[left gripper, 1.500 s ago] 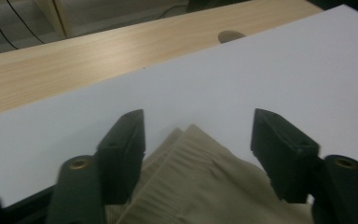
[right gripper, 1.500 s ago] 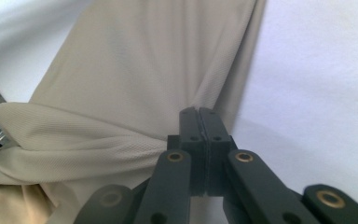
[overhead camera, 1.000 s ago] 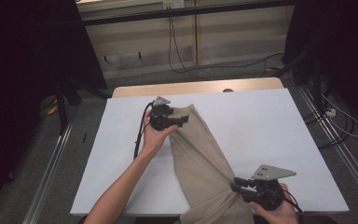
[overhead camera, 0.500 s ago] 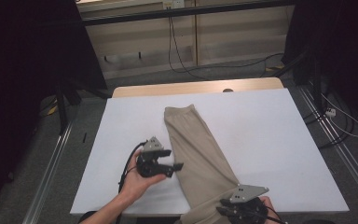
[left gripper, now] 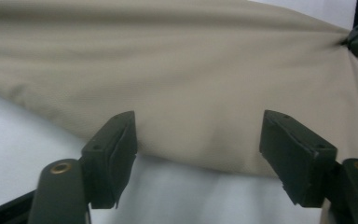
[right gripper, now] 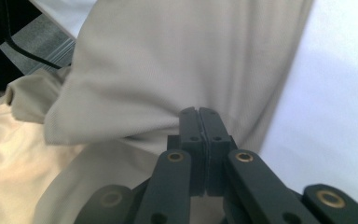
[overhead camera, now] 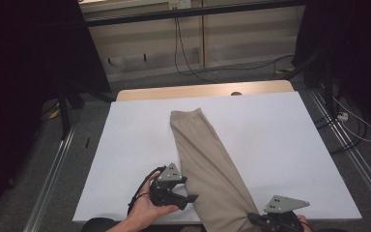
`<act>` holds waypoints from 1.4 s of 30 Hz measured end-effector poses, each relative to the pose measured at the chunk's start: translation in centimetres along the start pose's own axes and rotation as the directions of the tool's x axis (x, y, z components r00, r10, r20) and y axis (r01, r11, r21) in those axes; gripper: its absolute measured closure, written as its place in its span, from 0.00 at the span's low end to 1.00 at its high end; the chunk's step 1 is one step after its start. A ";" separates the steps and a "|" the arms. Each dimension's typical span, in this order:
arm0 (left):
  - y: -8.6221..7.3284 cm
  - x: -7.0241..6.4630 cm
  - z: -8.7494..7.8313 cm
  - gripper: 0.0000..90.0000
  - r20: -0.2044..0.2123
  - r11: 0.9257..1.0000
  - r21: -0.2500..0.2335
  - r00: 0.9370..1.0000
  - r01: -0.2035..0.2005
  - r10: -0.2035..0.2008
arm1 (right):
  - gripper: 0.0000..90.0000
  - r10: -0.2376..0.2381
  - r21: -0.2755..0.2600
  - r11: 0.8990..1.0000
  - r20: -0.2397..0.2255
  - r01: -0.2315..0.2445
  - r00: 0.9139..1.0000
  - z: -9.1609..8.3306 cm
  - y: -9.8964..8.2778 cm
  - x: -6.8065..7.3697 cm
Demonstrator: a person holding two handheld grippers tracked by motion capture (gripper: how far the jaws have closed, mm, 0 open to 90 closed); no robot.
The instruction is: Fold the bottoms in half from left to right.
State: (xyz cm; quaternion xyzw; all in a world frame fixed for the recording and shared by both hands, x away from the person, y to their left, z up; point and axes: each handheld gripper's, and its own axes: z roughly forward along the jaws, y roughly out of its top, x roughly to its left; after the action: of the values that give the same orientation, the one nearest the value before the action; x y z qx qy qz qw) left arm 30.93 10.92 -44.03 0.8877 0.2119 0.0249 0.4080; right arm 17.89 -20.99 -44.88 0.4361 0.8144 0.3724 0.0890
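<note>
A long beige cloth (overhead camera: 203, 154) lies slantwise on the white table (overhead camera: 280, 140), from the middle down to the near edge. My left gripper (overhead camera: 192, 198) sits by the cloth's left edge near the front, pointing at it. In the left gripper view the gripper (left gripper: 198, 135) is open; its jaws have just been closing a little, and the cloth (left gripper: 177, 70) edge lies between the tips with the pads off it. My right gripper (overhead camera: 253, 218) is at the cloth's near end. It (right gripper: 199, 112) has just closed and is shut on a pinched fold of cloth (right gripper: 177, 60).
More fabric, a paler cream (right gripper: 9, 154), hangs past the table's near edge. A wooden strip (overhead camera: 203, 91) runs along the far edge. Cables (overhead camera: 188, 58) trail on the floor behind, and metal rails (overhead camera: 53, 164) flank the table. White tabletop lies open to left and right of the cloth.
My left gripper has let go of the cloth's far end and come back along its left side to the near edge. The right gripper has slid slightly nearer the front edge.
</note>
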 end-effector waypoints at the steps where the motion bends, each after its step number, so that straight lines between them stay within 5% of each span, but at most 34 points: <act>1: 0.0 -0.1 -0.1 0.34 0.001 1.000 0.010 1.000 -0.011 0.011 | 1.00 -0.006 0.001 1.000 0.005 0.006 1.000 -0.1 -0.1 0.2; 4: 0.1 -0.7 -0.3 0.40 0.014 1.000 0.006 1.000 -0.023 0.023 | 0.95 0.007 0.006 1.000 0.030 -0.007 1.000 0.1 -0.2 0.4; 7: 0.0 -1.8 -0.5 0.58 0.060 0.999 0.010 0.997 -0.048 0.047 | 0.78 0.054 -0.059 0.997 0.023 -0.052 0.998 -0.1 0.5 -0.6; 10: -0.1 -2.9 -0.2 0.61 0.090 0.997 0.027 0.994 -0.072 0.069 | 0.72 0.047 -0.068 0.997 0.040 -0.044 0.998 0.1 1.1 -0.9; 20: 0.0 -3.7 1.6 0.56 0.084 0.987 0.033 0.984 -0.160 0.156 | 0.67 -0.030 -0.038 0.999 0.079 0.033 0.996 3.4 5.5 -4.1; 24: -0.3 -3.9 2.3 0.53 0.065 0.979 0.028 0.978 -0.201 0.199 | 0.62 -0.040 -0.006 0.999 0.112 0.041 0.993 4.7 5.9 -4.8; 26: -0.3 -3.9 2.4 0.54 0.060 0.981 0.026 0.980 -0.193 0.192 | 0.61 -0.062 -0.006 0.998 0.125 0.064 0.990 4.9 5.6 -4.5; 28: -0.1 -3.9 2.5 0.59 0.071 0.978 0.034 0.977 -0.204 0.201 | 0.62 -0.054 -0.009 0.998 0.130 0.056 0.990 4.9 5.5 -4.4; 31: 0.2 -4.0 2.6 0.82 0.103 0.977 0.046 0.974 -0.209 0.203 | 0.68 -0.050 0.006 0.999 0.124 0.050 0.991 4.9 5.7 -4.4; 34: 0.4 -4.0 2.7 0.96 0.123 0.984 0.062 0.979 -0.169 0.161 | 0.89 -0.078 0.010 0.997 0.091 0.078 0.993 5.0 5.7 -4.2; 35: 0.4 -4.0 2.7 0.97 0.125 0.983 0.069 0.979 -0.172 0.162 | 0.97 -0.085 0.014 0.996 0.078 0.084 0.993 5.0 5.7 -4.0; 39: 0.7 -4.0 2.5 0.99 0.127 0.981 0.090 0.979 -0.173 0.161 | 0.98 -0.034 0.011 0.999 0.050 0.034 0.998 5.0 5.8 -4.2; 42: 0.6 -3.7 2.2 0.99 0.138 0.982 0.106 0.980 -0.160 0.144 | 0.98 -0.044 0.009 0.999 0.070 0.043 0.997 4.9 5.7 -3.9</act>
State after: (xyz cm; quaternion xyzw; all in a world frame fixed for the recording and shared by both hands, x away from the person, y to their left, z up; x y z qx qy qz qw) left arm 28.22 7.52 -44.53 0.9233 0.1175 -0.0141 0.3655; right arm 26.26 -19.44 -45.12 0.4314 0.8215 0.3517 0.1240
